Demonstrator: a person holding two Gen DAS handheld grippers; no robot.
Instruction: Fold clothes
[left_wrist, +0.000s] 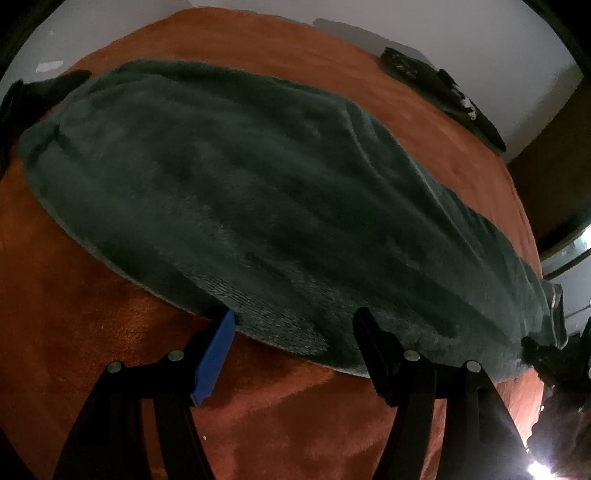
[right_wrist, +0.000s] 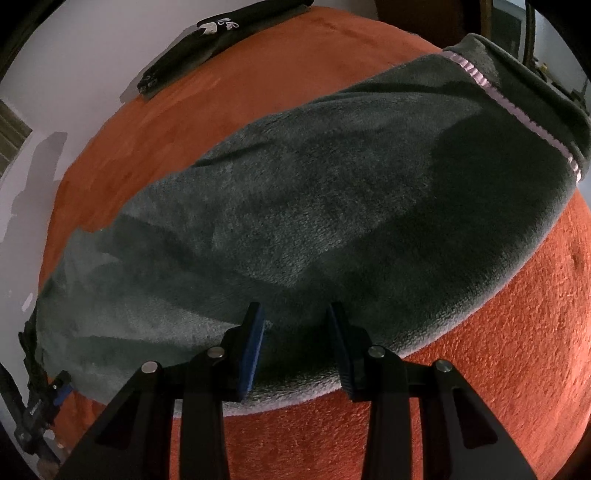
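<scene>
The near hem of a dark green fleece garment (right_wrist: 295, 229) is straddled by the right tongs (right_wrist: 295, 314), whose jaws are held partly apart with the pads not seen pressing on the cloth. The garment is spread flat and long across an orange blanket (right_wrist: 480, 387), and its near edge is also met by the left tongs (left_wrist: 293, 317), held wide apart. A black garment (left_wrist: 443, 92) is seen at the blanket's far edge, well apart.

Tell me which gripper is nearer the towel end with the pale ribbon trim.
Right. The ribbon trim runs across the grey towel at the far right, ahead of the right gripper. From the left gripper that trimmed end sits off at the far right edge.
</scene>
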